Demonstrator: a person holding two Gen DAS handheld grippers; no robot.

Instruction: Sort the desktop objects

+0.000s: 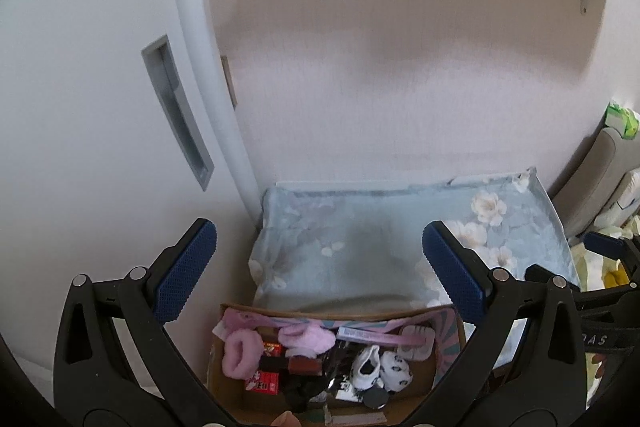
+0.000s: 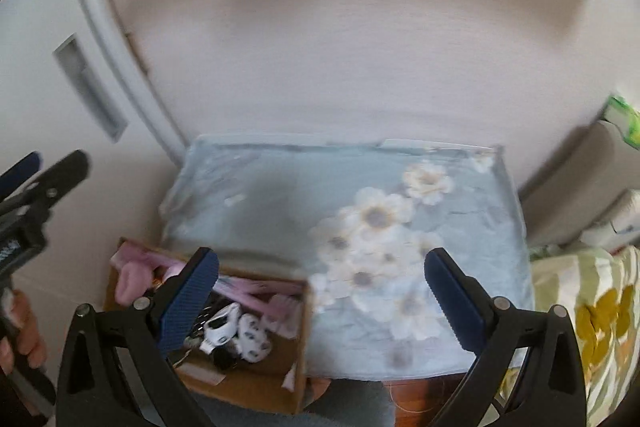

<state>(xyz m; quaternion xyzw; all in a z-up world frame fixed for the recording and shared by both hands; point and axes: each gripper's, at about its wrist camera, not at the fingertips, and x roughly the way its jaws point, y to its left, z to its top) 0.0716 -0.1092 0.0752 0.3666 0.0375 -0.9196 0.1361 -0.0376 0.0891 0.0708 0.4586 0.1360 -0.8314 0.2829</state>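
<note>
While both grippers hover w/ jaws spread wide & nothing held, the left gripper [image 1: 320, 269] sits above the cardboard box [image 1: 228, 383], right gripper [image 2: 322, 291] over the floral cloth [image 2: 280, 195]. Box holds pink scrunchie [image 1: 237, 353], panda socks [image 1: 394, 373], red packets [image 1: 264, 383]; it's touching cloth's near edge.

Home bedroom: floral bedding [image 2: 360, 227], white wardrobe door [image 1: 80, 87], cardboard box [image 1: 224, 387] of socks [image 1: 380, 371].
</note>
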